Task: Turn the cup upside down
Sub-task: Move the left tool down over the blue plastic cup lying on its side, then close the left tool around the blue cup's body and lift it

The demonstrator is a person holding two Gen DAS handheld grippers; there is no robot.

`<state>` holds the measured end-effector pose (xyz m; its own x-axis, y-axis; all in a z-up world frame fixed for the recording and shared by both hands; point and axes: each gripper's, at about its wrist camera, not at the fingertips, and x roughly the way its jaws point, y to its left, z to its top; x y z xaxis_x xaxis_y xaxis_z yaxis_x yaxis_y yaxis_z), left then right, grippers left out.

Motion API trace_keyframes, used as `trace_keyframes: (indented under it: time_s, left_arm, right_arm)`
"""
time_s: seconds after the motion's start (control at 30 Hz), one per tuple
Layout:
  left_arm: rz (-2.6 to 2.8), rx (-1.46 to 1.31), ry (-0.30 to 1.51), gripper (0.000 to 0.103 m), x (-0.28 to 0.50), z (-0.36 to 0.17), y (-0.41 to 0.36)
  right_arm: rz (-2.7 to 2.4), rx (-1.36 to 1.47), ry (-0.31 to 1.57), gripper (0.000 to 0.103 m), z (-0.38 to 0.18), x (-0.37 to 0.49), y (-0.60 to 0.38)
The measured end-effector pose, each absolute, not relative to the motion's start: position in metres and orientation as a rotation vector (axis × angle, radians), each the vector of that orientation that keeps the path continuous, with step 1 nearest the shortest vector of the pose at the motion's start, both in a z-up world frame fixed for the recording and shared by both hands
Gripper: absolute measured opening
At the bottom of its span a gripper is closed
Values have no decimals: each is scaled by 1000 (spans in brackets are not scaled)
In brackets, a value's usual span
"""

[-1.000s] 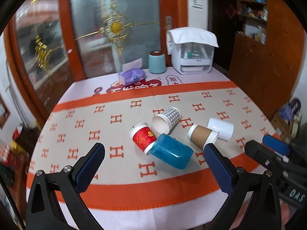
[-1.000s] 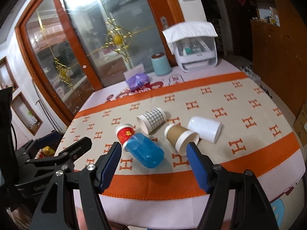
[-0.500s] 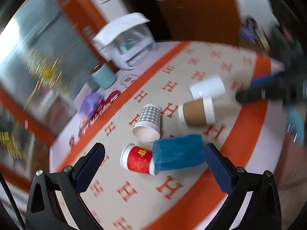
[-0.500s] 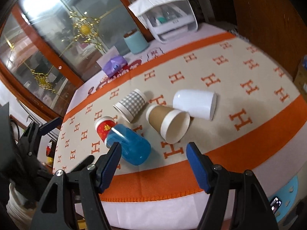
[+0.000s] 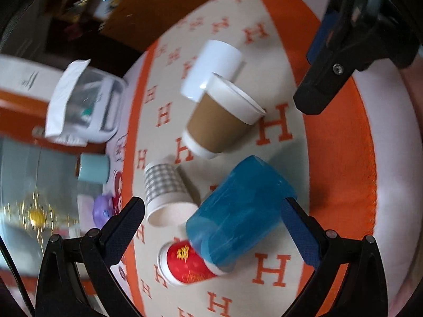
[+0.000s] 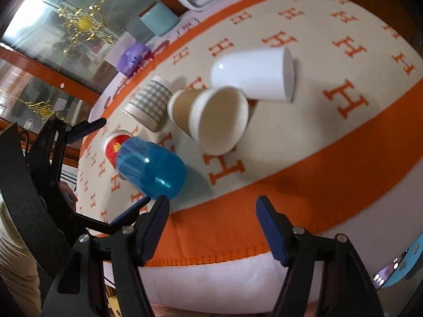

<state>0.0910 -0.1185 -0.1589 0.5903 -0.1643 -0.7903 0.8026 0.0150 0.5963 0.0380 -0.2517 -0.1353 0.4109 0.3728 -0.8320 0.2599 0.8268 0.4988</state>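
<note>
Lying on their sides on the surface (image 6: 304,142), all five cups awaited flipping; the left tongs (image 5: 212,218) straddled the blue cup (image 5: 238,211), spread wide, while the right tongs (image 6: 212,219) hovered apart, empty.

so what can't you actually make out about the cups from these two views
- Red cup: in both views the blue cup covers its far end, so contact or nesting is unclear.
- Checked cup: right wrist view hides its mouth; the brown cup overlaps one side.
- White cup: left wrist view, brown cup covers its near end.
- Red cup's print: blurred, unreadable.
</note>
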Motion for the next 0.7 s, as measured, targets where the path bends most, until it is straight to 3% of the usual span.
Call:
trace_keyframes:
  time_s: [0.2, 0.33, 0.7]
  left_arm:
    - [-912, 1401, 692, 96, 107, -176, -130]
    - [-942, 1399, 808, 74, 122, -191, -136]
    - [-870, 1095, 1137, 72, 148, -162, -150]
  right_arm:
    - [62, 641, 1182, 69, -149, 36, -260]
    - [59, 651, 1193, 68, -157, 37, -265]
    - [73, 681, 1169, 68, -156, 32, -273]
